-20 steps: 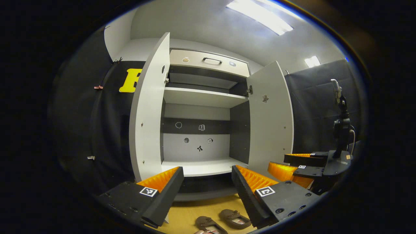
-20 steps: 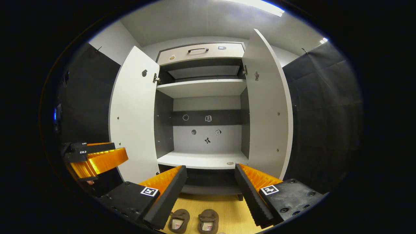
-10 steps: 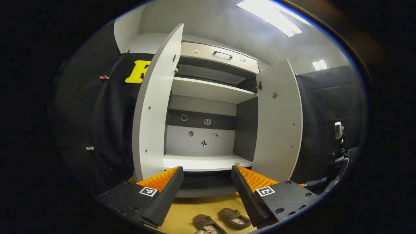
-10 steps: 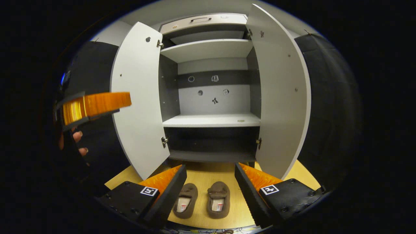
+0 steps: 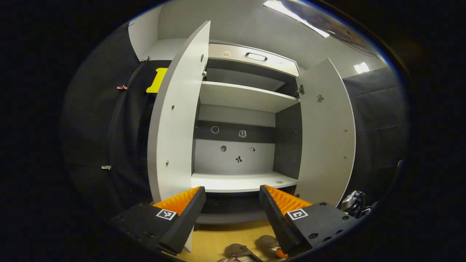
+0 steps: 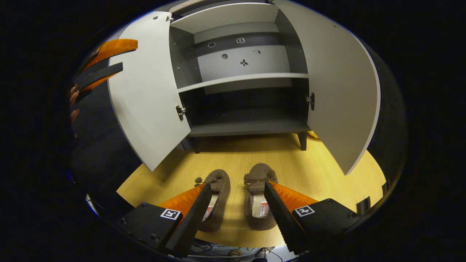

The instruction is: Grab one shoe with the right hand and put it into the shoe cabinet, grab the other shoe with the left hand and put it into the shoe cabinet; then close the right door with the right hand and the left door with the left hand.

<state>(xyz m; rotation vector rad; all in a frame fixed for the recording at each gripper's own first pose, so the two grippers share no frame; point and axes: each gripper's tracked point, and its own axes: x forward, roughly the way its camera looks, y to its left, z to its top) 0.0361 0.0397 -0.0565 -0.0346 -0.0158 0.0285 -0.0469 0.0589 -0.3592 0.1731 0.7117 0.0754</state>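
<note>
1. Nothing is stowed yet, as far as I can judge: the pair of brown fuzzy slippers, the left slipper (image 6: 217, 198) and the right slipper (image 6: 259, 194), sits side by side on the yellow wooden floor (image 6: 320, 171) in front of the white shoe cabinet (image 6: 240, 78).
2. My right gripper (image 6: 236, 209) is spread wide and empty, tipped down over the pair, touching neither.
3. My left gripper (image 5: 232, 213) is spread and empty too, facing the bare shelves.
4. Left door (image 5: 174, 123) and right door (image 5: 326, 131) both stand open; both placements and both closings remain.
</note>
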